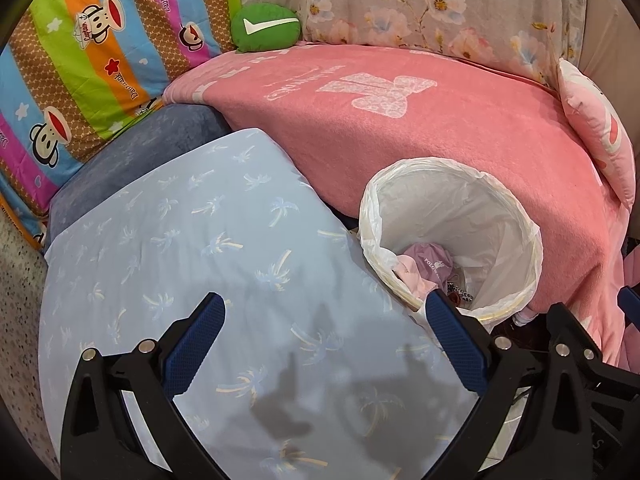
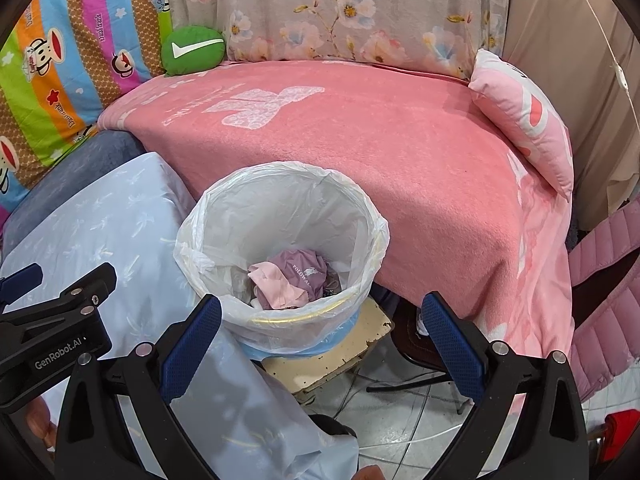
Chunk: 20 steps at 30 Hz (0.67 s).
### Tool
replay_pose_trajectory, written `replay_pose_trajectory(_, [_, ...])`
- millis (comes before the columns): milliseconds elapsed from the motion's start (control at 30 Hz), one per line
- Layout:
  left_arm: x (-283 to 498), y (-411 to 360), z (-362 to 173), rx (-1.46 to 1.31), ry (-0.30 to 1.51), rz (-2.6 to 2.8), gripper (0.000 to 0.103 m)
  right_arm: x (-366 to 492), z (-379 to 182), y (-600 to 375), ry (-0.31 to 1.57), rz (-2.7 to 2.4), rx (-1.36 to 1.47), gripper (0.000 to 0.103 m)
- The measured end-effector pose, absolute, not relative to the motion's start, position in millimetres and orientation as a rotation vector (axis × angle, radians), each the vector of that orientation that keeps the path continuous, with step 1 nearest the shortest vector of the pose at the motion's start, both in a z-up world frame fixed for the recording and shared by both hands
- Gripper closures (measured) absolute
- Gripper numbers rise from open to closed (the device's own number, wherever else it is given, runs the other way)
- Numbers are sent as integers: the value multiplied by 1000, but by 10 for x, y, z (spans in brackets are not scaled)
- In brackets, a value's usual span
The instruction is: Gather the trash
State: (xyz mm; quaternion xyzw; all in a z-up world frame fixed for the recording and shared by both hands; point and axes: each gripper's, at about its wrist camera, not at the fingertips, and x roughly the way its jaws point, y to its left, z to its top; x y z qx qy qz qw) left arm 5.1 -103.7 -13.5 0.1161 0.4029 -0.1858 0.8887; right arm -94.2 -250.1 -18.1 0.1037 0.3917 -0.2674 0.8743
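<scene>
Jaws on both grippers stand wide apart, holding nothing. Left gripper (image 1: 322, 340) hangs over the pale blue palm-print sheet (image 1: 192, 248); right gripper (image 2: 322, 340) sits just below the trash bin (image 2: 224, 216), centre frame. Bin is lined with a white plastic bag (image 2: 288, 192) and stands on a worn cream stool (image 2: 352, 344). Crumpled purple and pink trash (image 2: 292, 276) lies at its bottom. Pink blanket (image 2: 392, 152) spreads behind; green cushion (image 2: 192, 50) at upper left.
</scene>
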Motion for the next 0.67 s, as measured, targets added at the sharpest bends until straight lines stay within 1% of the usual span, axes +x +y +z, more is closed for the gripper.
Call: replay_pose_trajectory(667, [35,-1024,-179,255,856,-393,7,-946,-188,-2485,823,-557,219,5])
